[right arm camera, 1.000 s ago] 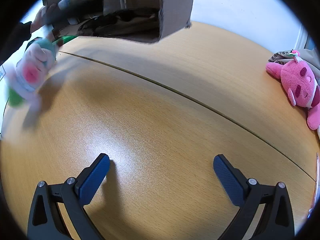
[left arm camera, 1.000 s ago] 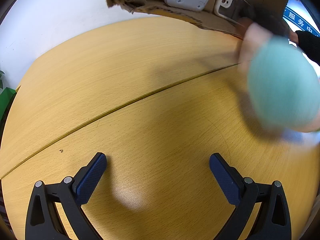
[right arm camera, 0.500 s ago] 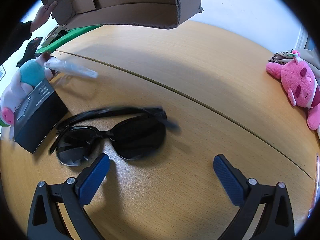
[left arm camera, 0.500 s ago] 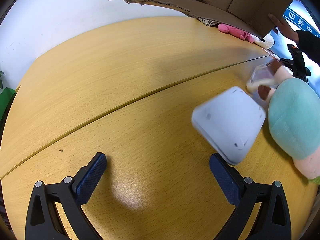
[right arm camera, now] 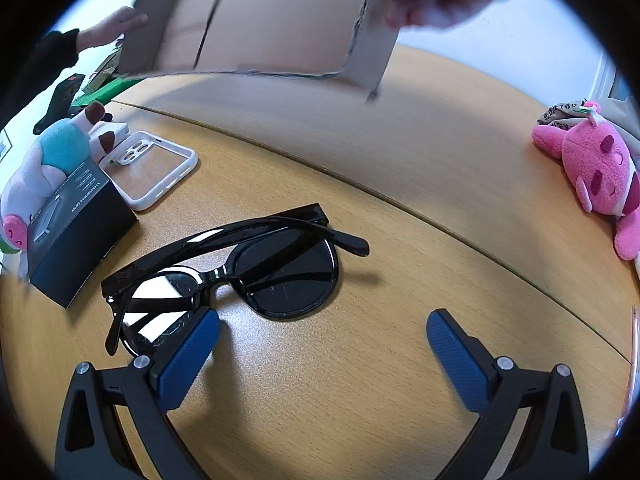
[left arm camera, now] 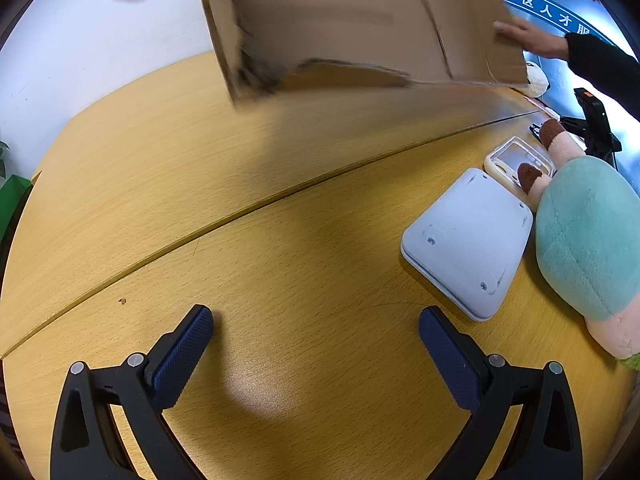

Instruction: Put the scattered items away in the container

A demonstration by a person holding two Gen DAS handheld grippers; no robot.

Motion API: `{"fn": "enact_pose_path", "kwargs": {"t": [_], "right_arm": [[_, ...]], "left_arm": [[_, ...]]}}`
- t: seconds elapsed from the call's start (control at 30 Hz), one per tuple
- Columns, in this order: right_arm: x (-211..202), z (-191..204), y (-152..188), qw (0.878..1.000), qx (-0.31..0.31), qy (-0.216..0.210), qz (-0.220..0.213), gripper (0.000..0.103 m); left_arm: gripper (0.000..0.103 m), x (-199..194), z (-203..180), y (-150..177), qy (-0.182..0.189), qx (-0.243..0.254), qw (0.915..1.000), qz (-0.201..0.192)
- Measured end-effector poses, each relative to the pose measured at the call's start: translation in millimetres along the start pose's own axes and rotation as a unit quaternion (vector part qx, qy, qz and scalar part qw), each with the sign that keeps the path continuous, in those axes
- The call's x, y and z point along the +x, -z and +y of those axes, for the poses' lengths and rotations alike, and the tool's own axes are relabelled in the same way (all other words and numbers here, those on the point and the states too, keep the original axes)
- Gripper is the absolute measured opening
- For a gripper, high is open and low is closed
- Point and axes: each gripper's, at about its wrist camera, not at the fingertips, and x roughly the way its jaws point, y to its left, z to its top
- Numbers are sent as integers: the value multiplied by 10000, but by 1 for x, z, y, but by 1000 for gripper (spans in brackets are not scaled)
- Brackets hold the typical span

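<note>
cardboard box point(left arm camera: 352, 20) held aloft, contents unseen, blurred | sunglasses point(right arm camera: 240, 264) on table | both grippers wide

Left gripper point(left arm camera: 316, 330): two black plastic finger arms of open triangular-frame form, each with a triangular cut-out near its base. Each arm carries two round silver screw heads on its upper edge. The fingertips point(left arm camera: 182, 354) are faced with dark blue pads bearing a fine cross-hatched texture, set at an angle on the inner side of each arm.

Right gripper point(right arm camera: 323, 332): same build. Black frame arms, two silver screw heads per arm, triangular cut-outs below the screws. Blue textured pads point(right arm camera: 456, 354) of rectangular outline with rounded ends face inward. No cables or printed markings show on either gripper.
</note>
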Motion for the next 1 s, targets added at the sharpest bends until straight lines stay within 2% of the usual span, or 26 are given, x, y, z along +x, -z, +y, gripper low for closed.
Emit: {"fn": "enact_pose_path", "kwargs": {"t": [1.0], "right_arm": [[1,-2,-1,10000,3,14,-7,103]], "left_arm": [[103,0,-1,-1,7,2,10000,6]]}}
